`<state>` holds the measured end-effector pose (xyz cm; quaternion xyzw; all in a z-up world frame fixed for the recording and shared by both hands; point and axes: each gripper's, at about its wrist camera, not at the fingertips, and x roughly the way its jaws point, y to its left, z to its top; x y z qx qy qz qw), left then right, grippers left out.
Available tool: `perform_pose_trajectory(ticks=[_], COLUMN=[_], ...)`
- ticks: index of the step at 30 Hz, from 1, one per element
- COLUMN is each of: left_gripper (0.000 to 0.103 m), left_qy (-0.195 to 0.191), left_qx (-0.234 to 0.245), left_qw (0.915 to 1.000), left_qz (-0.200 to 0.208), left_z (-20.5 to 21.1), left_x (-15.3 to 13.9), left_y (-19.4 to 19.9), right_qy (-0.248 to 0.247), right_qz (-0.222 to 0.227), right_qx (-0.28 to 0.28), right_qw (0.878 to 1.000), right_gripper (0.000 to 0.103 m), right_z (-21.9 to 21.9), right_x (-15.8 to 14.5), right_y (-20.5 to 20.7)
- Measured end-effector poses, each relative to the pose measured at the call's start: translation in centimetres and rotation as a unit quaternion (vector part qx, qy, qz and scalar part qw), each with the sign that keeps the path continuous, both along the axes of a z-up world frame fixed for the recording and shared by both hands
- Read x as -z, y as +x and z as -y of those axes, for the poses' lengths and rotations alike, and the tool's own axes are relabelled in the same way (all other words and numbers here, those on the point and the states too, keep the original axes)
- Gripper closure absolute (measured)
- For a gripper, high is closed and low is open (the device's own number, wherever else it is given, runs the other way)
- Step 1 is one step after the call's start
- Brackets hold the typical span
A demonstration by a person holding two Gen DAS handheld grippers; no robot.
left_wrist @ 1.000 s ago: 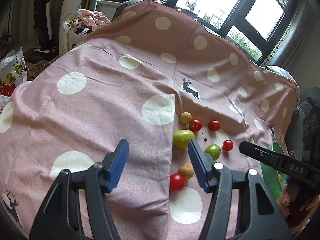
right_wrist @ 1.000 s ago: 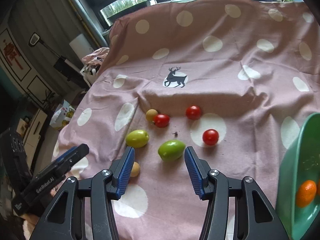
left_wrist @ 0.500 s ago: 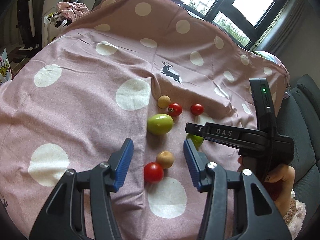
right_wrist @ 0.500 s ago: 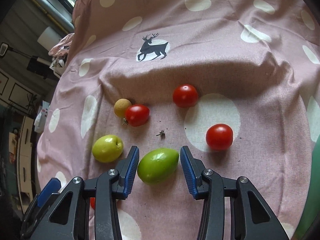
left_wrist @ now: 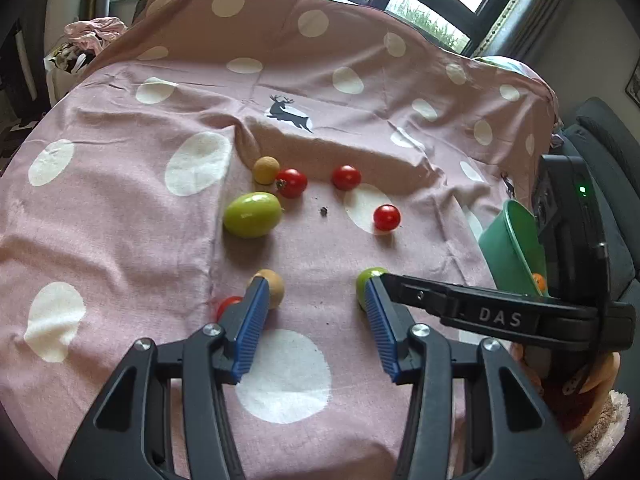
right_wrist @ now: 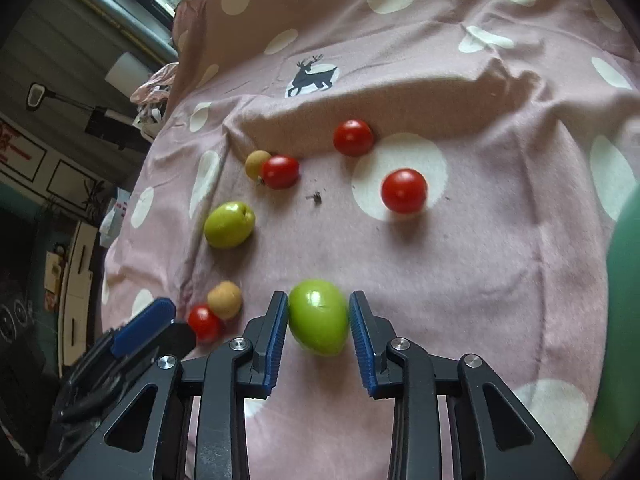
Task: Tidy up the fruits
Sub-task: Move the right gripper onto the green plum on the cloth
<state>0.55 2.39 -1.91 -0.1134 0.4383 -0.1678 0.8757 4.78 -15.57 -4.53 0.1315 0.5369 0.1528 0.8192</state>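
We count eight fruits on the pink dotted cloth [right_wrist: 480,264]: four red tomatoes, two tan round fruits, two green ones. Our right gripper [right_wrist: 319,320] has its blue pads pressed on the nearer green fruit [right_wrist: 318,322] — held at both sides, low on the cloth. Our left gripper [left_wrist: 314,312] is half open and closing, nothing between its jaws; a tan fruit [left_wrist: 274,286] and a red tomato [left_wrist: 227,305] lie just beside its left finger. The green bowl [left_wrist: 508,240] stands at the right — one orange fruit [left_wrist: 539,281] inside.

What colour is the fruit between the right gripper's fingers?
Green; the fruit shows best in the right wrist view.
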Motion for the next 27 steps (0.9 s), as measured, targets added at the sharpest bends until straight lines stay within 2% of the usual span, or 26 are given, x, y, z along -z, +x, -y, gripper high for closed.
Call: perform_pose_trajectory(ticks=[4,6,10,15,19,23,27], left_gripper=[0.054,0.055,0.057,0.058,0.06,0.061,0.061], left_qy=[-0.001,0.001,-0.001,0.003,-0.012,-0.003,-0.016], left_qx=[0.018,0.022,0.036,0.049,0.057,0.068,0.07], left_qw=[0.9998,0.9997,0.9991,0.9983,0.997,0.9963,0.9959], left_qz=[-0.008,-0.012,-0.024,-0.033,-0.05,-0.052,-0.056], left_z=[1.5,2.1,2.8,3.7,4.0,4.7,4.8], left_x=[0.6,0.9,1.5,2.1,2.9,3.2,3.3], left_y=[-0.1,-0.1,0.0,0.5,1.3,1.9,2.6], right_qy=[0.014,0.007,0.034,0.045,0.05,0.048,0.065], right_qz=[0.003,0.017,0.014,0.02,0.013,0.015,0.008], right_qx=[0.0,0.012,0.018,0.009,-0.001,-0.004,-0.002], right_qw=[1.0,1.0,0.999,0.999,0.999,0.999,0.998], right_gripper=[0.075,0.075,0.075,0.075,0.075,0.075,0.075], right_z=[1.4,1.9,2.8,2.4,1.5,1.3,1.7], right_x=[0.0,-0.1,0.1,0.0,0.5,0.4,0.7], right_y=[-1.7,-1.8,-1.3,-0.6,0.5,0.9,1.2])
